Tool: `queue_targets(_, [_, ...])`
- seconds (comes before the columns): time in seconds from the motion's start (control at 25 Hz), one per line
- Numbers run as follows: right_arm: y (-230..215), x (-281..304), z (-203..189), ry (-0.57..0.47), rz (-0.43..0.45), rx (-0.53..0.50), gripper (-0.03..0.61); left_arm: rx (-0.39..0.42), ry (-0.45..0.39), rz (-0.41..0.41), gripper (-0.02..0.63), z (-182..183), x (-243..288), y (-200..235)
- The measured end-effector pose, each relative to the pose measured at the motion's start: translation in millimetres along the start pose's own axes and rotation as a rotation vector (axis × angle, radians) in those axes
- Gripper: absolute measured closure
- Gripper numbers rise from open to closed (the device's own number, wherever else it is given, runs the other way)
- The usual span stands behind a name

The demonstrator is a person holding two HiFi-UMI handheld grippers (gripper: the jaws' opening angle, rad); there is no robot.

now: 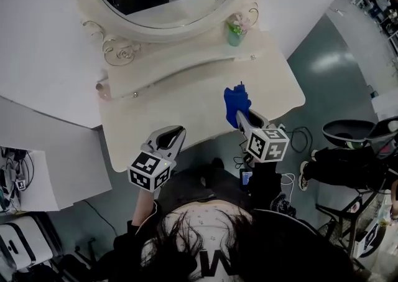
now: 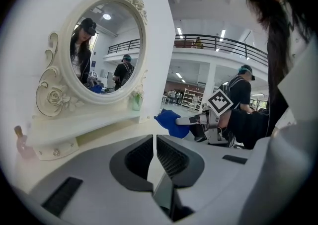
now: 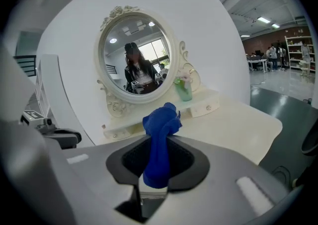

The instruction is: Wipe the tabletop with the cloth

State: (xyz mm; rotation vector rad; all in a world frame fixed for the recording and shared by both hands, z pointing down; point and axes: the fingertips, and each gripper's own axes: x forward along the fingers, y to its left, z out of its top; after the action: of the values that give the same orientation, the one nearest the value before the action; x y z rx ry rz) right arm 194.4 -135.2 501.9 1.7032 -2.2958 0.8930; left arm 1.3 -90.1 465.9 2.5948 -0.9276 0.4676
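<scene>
The right gripper (image 3: 158, 169) has its jaws clamped on a bunched blue cloth (image 3: 160, 134), held above the cream tabletop (image 3: 238, 124) before an oval mirror (image 3: 134, 60).

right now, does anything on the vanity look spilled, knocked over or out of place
Nothing stands out. The green vase on the shelf and the small pink bottle by the shelf's left end stand upright, the tabletop shows no spill, and the blue cloth is just bunched in the right gripper. The left gripper is shut, empty.
</scene>
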Motion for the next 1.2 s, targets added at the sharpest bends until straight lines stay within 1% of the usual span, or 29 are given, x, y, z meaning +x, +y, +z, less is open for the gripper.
queue_targets(0.2, [56.3, 0.1, -23.8, 0.000, 0.012, -0.001, 0.489, 0.014, 0.018, -0.063, 0.612, -18.6, -26.0, 7.5])
queue_targets(0.36, [86.1, -6.6, -42.5, -0.010, -0.015, 0.011, 0.489, 0.031, 0.033, -0.125, 0.613, -32.8, -44.0, 13.1])
queue_targets(0.52, [109.1, -15.6, -59.3, -0.007, -0.030, 0.019, 0.489, 0.035, 0.039, -0.163, 0.612, -43.7, -57.5, 15.5])
queue_targets(0.68, [120.8, -30.0, -70.9, 0.000, -0.054, 0.016, 0.489, 0.035, 0.036, -0.204, 0.612, -49.2, -63.7, 8.2])
queue_targets(0.84, [123.9, -41.6, -76.0, 0.004, -0.065, 0.003, 0.489, 0.030, 0.030, -0.219, 0.612, -53.5, -67.5, -0.7])
queue_targets(1.04, [117.5, -52.9, -74.8, 0.010, -0.059, -0.032, 0.489, 0.016, 0.015, -0.201, 0.612, -53.4, -67.5, -11.6])
queue_targets(1.2, [109.2, -64.2, -73.6, 0.013, -0.031, -0.048, 0.489, 0.009, 0.002, -0.165, 0.612, -51.2, -67.7, -25.9])
